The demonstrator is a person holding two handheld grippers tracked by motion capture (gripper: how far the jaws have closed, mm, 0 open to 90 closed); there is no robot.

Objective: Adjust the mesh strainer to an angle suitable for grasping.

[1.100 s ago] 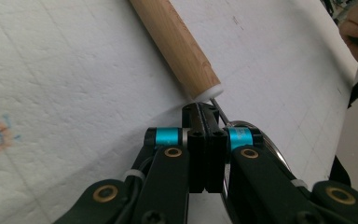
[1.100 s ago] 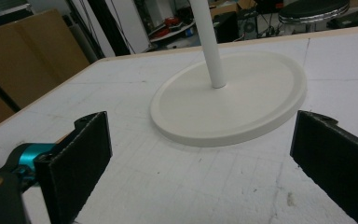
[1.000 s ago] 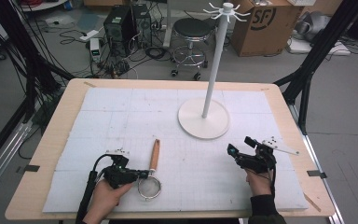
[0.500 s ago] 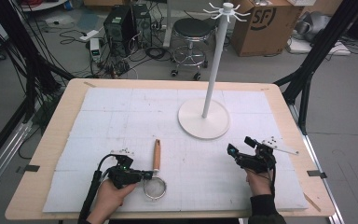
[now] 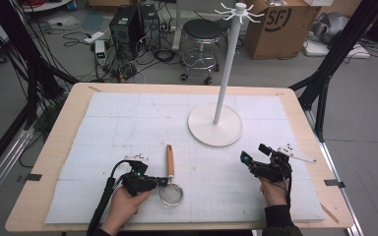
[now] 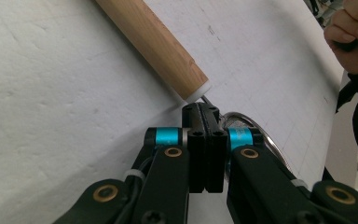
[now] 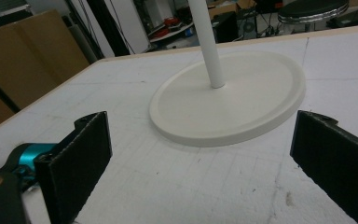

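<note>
1. Strainer (image 5: pixel 170 182), a small wire-mesh sieve with a wooden handle (image 5: pixel 170 161), lies flat on the white mat (image 5: pixel 128 118) near the table's front edge, left of centre; its ring (image 5: pixel 171 195) sits nearest the person, the handle pointing away toward the white stand (image 5: pixel 215 130)
2. Long axis runs front to back across the table; left gripper (image 5: pixel 163 182) meets it from the left, square to that axis
3. Left jaws are pressed together on the thin metal neck (image 6: pixel 205 100) between handle and ring; the wood end lies just beyond the tips
4. Right gripper (image 5: pixel 254 158), jaws wide apart and holding nothing, hovers well off to the right, aimed at the stand's base; the left hand is plainly nearer
</note>
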